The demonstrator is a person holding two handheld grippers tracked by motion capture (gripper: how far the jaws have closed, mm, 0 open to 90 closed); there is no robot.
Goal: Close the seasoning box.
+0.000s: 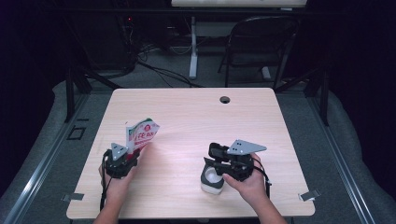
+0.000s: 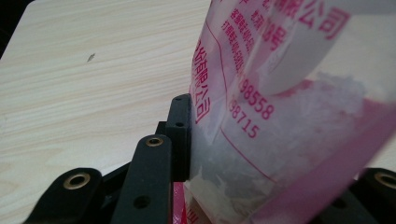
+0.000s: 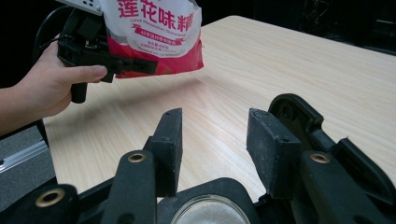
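1. bag [image 1: 141,133] of white granules, red and white with red printing, stands raised above the left part of the tabletop [image 1: 196,112], its top leaning to the right in the high view.
2. left gripper [image 1: 125,156] is clamped on the lower part of the bag; in the left gripper view one black pad [image 2: 180,135] presses flat against the clear film, with white crystals [image 2: 280,140] showing through behind it.
3. left hand [image 3: 56,84] wraps the gripper's handle near the tabletop's front left edge, as the right gripper view shows from the side.
4. right gripper [image 3: 215,144] stands open with nothing between its pads, only bare wood showing in the gap.
5. small white-walled jar [image 1: 212,179] sits on the tabletop just below the right gripper, near the front edge; its round open mouth [image 3: 210,214] shows at the bottom of the right gripper view.
6. right hand [image 1: 250,184] holds its gripper over the jar, well apart from the bag.
7. round hole [image 1: 225,99] marks the far middle of the tabletop.
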